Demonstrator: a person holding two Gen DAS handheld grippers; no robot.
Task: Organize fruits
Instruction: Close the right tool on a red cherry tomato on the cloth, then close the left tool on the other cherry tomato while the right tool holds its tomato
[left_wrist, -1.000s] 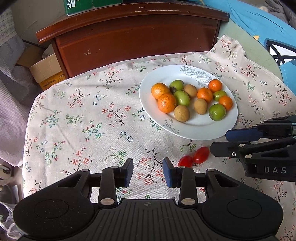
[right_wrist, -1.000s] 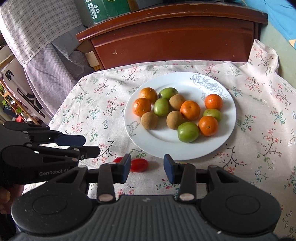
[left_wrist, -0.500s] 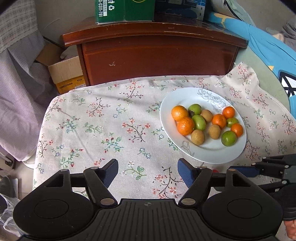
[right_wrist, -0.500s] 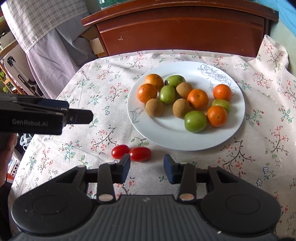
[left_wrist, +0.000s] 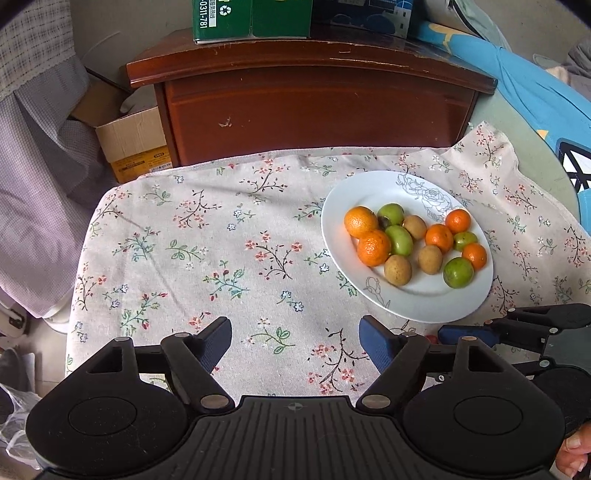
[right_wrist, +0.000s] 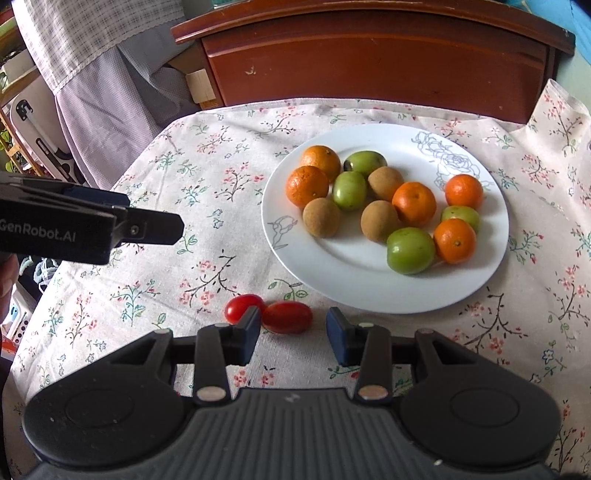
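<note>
A white plate on the flowered tablecloth holds several oranges, green fruits and brown kiwis. Two red cherry tomatoes lie on the cloth just in front of the plate. My right gripper hovers over them with its jaws a little apart and nothing between the pads; the left finger covers part of one tomato. My left gripper is open wide above bare cloth, left of the plate, and shows side-on. In the left wrist view the right gripper almost hides the tomatoes.
A dark wooden cabinet stands right behind the table with a green box on it. A cardboard box and hanging checked cloth are at the left, blue fabric at the right.
My left gripper has opened wide and drawn back and up from the tomatoes. The right gripper has kept its narrow gap and stayed over the tomatoes.
</note>
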